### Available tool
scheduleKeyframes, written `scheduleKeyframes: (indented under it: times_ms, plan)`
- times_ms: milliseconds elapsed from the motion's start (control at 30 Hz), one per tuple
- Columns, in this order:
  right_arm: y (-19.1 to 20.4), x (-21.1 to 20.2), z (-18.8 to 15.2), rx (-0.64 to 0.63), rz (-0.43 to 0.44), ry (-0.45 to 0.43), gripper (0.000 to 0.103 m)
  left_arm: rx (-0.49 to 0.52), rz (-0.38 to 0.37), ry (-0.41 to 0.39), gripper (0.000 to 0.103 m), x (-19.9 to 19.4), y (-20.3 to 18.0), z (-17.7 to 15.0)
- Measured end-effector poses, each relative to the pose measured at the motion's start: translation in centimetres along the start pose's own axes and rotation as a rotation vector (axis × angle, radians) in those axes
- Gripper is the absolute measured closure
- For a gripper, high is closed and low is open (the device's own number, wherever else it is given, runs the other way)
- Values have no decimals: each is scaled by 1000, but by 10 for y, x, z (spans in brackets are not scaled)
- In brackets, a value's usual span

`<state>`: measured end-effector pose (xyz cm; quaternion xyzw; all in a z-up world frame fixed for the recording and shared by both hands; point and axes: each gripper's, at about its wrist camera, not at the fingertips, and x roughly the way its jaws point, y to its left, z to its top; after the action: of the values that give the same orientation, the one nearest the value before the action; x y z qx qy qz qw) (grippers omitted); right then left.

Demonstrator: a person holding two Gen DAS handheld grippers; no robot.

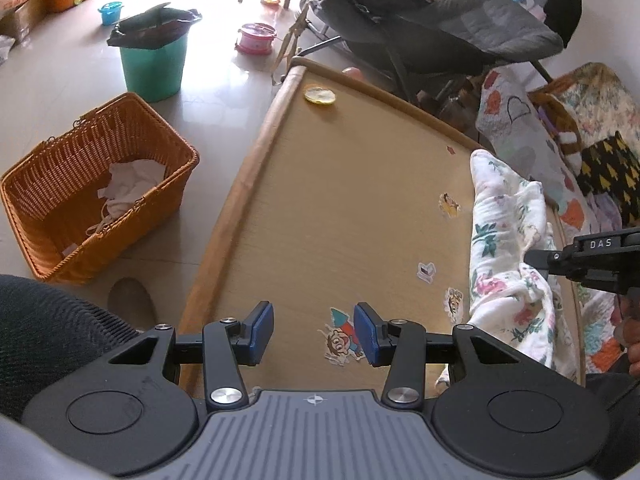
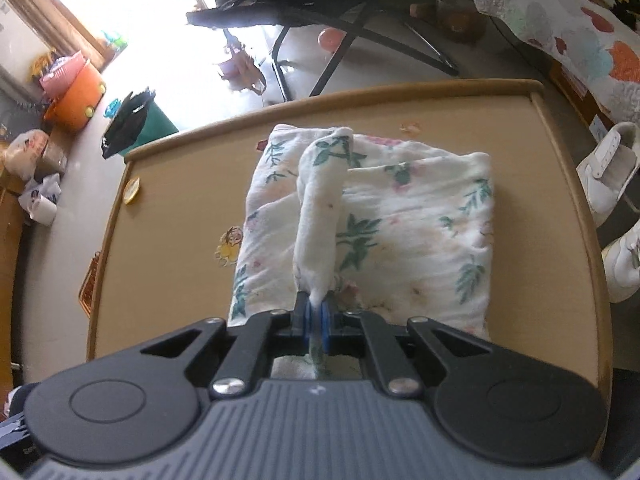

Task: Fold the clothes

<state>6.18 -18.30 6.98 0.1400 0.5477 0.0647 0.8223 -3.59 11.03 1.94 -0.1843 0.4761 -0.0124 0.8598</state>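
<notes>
The left gripper (image 1: pixel 314 334) hangs tilted downward, its blue pads (image 1: pixel 262 330) parted with nothing between them. The right gripper (image 2: pixel 316 318) also points steeply down, its pads pinched tight on a fold of floral cloth (image 2: pixel 320 216) lifted from the rest.

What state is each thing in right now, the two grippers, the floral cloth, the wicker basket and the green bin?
Left gripper: open, empty, over bare table.
Right gripper: shut on a pinched ridge of the cloth.
Floral cloth: partly folded, lying on the table.
Wicker basket: on the floor, white fabric inside.
Green bin: upright, lined with a black bag.
</notes>
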Motion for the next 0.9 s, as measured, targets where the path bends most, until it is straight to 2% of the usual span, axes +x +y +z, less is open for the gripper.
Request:
scheduleKeyframes:
  times_ms: [267, 633, 900]
  plan:
    - [-16, -4, -6, 24, 40, -4, 97, 35, 10, 10, 56, 1, -19, 5]
    - [-40, 7, -15, 30, -29, 35, 97, 58, 4, 18, 56, 4, -37, 6]
    - [-40, 7, -16, -5, -20, 35, 97, 40, -13, 8, 56, 8, -43, 9]
